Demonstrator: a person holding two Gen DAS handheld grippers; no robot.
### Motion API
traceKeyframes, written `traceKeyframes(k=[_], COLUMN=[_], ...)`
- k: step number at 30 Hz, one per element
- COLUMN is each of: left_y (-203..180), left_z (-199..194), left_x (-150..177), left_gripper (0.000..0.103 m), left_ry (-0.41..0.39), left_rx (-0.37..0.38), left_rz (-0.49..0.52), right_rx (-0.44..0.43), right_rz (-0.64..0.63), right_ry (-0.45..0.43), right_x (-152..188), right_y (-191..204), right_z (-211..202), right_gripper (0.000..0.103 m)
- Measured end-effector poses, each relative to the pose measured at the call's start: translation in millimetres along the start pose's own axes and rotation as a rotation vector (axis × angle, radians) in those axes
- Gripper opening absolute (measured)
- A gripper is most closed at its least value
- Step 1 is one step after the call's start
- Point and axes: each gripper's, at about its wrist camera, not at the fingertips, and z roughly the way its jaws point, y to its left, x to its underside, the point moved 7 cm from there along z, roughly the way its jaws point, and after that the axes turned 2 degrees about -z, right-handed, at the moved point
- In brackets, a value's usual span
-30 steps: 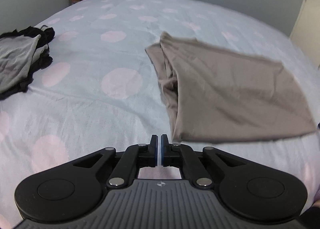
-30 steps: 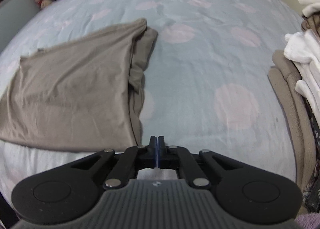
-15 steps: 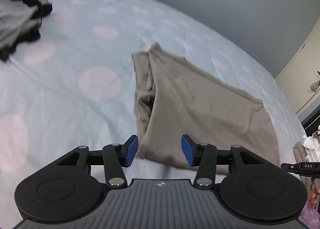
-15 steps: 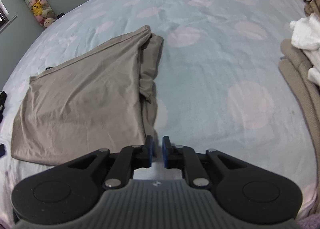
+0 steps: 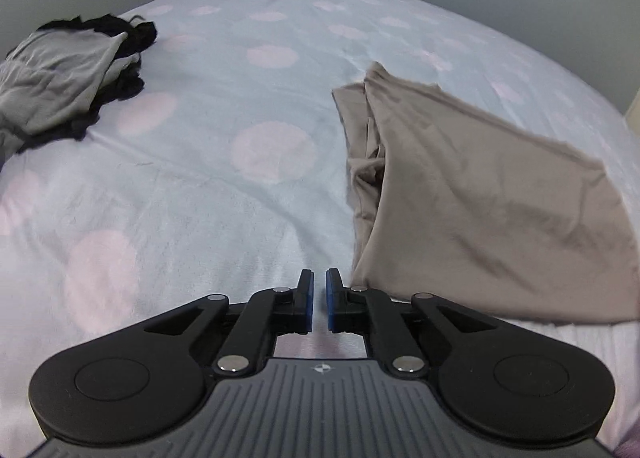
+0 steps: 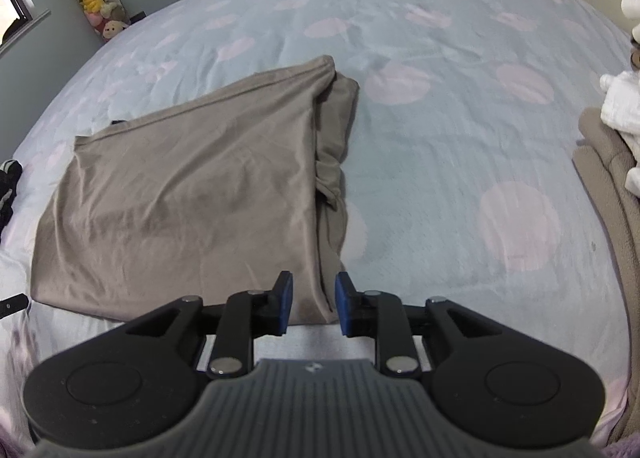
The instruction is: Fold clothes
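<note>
Taupe garment [image 6: 192, 194] lies folded on the spotted bed [image 6: 440, 146], its near corner between the half-open, empty right gripper [image 6: 313, 304]; left gripper [image 5: 319, 300], nearly closed and empty, alone shows grey-black clothes [image 5: 60, 78]

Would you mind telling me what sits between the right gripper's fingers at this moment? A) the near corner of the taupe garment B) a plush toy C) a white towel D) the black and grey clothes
A: the right gripper is open, its blue pads either side of the taupe garment's near corner.
</note>
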Motion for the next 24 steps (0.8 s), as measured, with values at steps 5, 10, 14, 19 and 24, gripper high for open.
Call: traceKeyframes(k=[5,10,14,19,24], left_y=[-29.8,-82.0,-118.5,-163.1,-159.8], left_z=[-33.1,-74.1,-100.0,-132.4,-124.1], left_x=[-17.9,-34.1,-36.8,-39.4,-37.6], left_gripper=[0.005,0.015,0.018,0.021,0.029], left_ry=[-0.056,-0.101,-0.122,-0.149,-0.137], left_rx=[0.084,0.199,0.275,0.362,0.329], left_rz=[-0.042,-0.06,-0.053,-0.035,-0.002], right_rx=[-0.016,-0.031,-0.072,-0.133,-0.185], right_rz=[0.014,0.046,0.052,0.0,0.054], right_ry=[-0.034,-0.085,-0.14,-0.205,-0.185], right_x=[-3.2,-8.8,-12.0,-16.5,-16.0], right_y=[3.2,5.7,17.0,43.9,46.7], right_z=[-10.2,-25.7,-43.5,-59.8,-49.6], right_gripper=[0.028,0.029,0.034,0.048,0.063])
